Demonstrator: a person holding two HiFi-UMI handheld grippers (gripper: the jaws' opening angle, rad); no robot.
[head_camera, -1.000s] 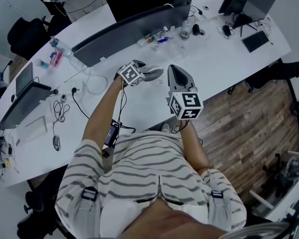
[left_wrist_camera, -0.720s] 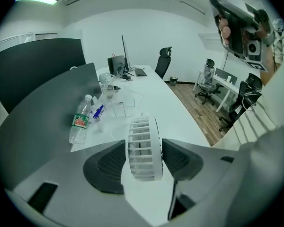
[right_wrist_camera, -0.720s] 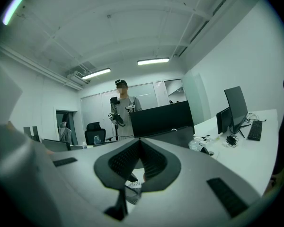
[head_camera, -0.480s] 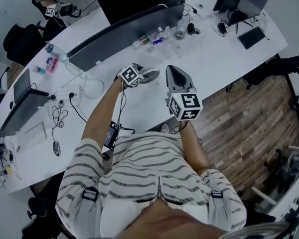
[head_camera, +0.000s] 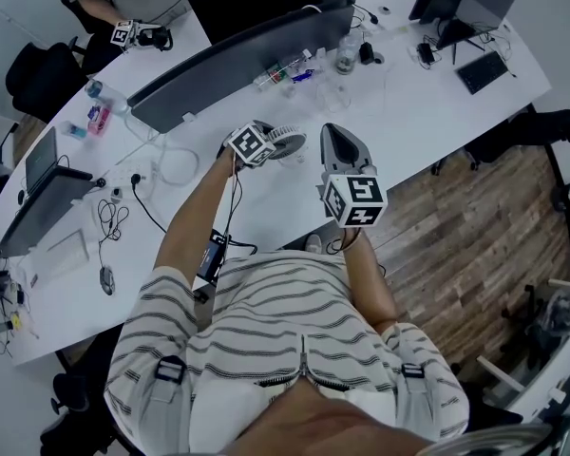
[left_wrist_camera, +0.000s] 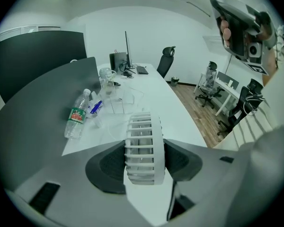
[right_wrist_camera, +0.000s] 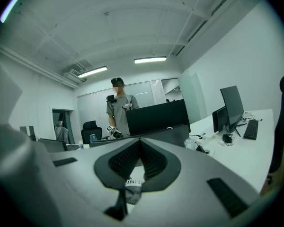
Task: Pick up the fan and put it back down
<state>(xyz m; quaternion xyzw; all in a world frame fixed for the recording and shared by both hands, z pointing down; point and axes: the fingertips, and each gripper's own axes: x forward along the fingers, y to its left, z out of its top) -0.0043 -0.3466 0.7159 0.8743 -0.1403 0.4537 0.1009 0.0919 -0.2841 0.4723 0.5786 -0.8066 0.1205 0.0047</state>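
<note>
The change is in the left gripper (left_wrist_camera: 144, 164): its jaws have just been closing, and the fan (left_wrist_camera: 142, 143) stands edge-on between them. In the left gripper view the dark pads (left_wrist_camera: 109, 167) sit against both flat faces of the white grille with no gap showing on either side, so the jaws read as grasping the fan, still spread wide because the fan is thick.

In the head view the fan (head_camera: 289, 142) sits a little above centre frame, just right of the left gripper's marker cube, over the white worktop (head_camera: 408, 103). It shows at the same spot as in the two earlier head pictures, and the arms have hardly shifted. Whether it rests on the worktop or hangs just above it cannot be told from these views.

The right gripper (right_wrist_camera: 140, 161) has its jaws clenched together on nothing. It hangs just right of the fan in the head view, pointing towards the far side of the worktop.

My reading is that the grasp has only now been made, so the pick-up half of the task is at its start, with lifting and setting down not yet done. The grip is across the grille faces, which may flex, so a slow, straight lift suits best.
</note>
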